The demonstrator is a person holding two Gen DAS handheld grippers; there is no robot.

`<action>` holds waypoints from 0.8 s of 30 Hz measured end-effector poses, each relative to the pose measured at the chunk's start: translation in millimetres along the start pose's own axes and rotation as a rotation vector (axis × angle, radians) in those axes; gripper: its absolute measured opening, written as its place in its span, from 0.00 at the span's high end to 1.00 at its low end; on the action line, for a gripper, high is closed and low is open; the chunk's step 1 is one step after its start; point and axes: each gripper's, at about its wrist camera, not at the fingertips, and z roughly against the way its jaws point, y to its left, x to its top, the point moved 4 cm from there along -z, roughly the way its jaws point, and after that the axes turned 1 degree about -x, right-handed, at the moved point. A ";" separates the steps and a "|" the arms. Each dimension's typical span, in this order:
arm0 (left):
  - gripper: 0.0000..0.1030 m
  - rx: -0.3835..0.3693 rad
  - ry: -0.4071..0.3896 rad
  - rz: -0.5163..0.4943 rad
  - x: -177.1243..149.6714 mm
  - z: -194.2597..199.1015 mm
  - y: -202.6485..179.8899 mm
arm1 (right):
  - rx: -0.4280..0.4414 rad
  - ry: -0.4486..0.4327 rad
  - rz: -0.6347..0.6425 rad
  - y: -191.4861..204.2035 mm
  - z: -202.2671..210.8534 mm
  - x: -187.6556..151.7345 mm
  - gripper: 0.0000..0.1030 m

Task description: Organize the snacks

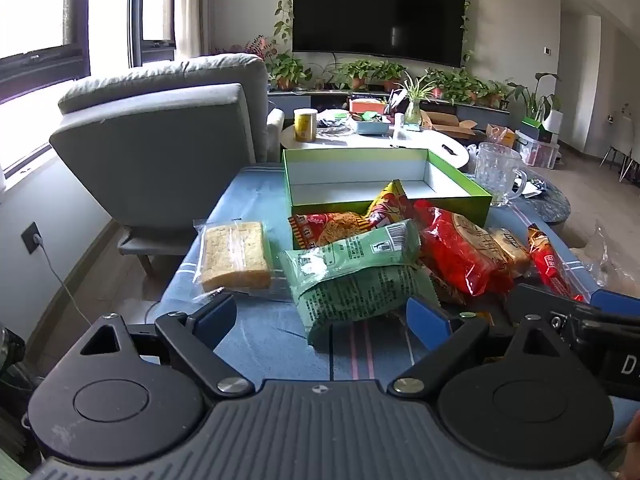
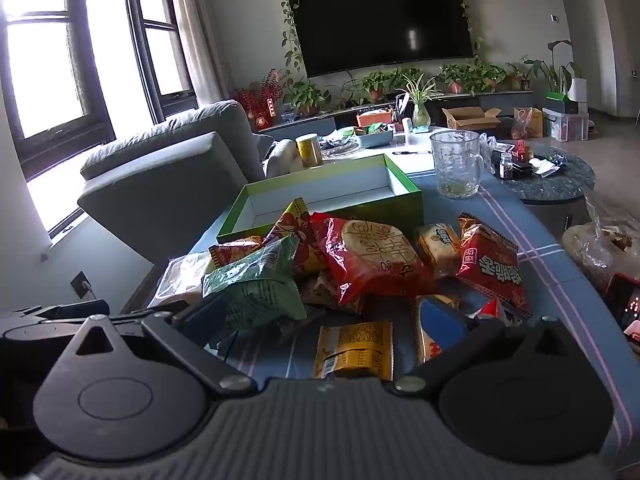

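An empty green box with a white inside stands on the blue tablecloth, behind a heap of snack packets. In the heap lie a green packet, a big red packet, a red-and-yellow packet and a wrapped cake slice. A small yellow packet lies nearest the right gripper. My left gripper is open, the green packet's near end between its blue pads without contact. My right gripper is open too, its right pad beside a small packet.
A clear glass mug stands right of the box. A grey armchair is at the table's left. Behind lie a cluttered white table with a yellow tin and a dark round side table. A clear bag sits at the right edge.
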 end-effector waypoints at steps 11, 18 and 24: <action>0.11 -0.001 0.037 -0.007 -1.5 -4.5 -0.7 | 0.002 0.010 -0.003 0.3 -2.0 -0.4 0.17; 0.12 0.006 0.038 -0.020 -1.5 -3.5 -0.2 | 0.001 0.013 -0.007 -2.0 -2.6 -1.8 0.17; 0.12 -0.014 0.040 -0.006 -1.2 -4.3 1.4 | -0.003 0.019 -0.011 -1.5 -4.7 -0.5 0.17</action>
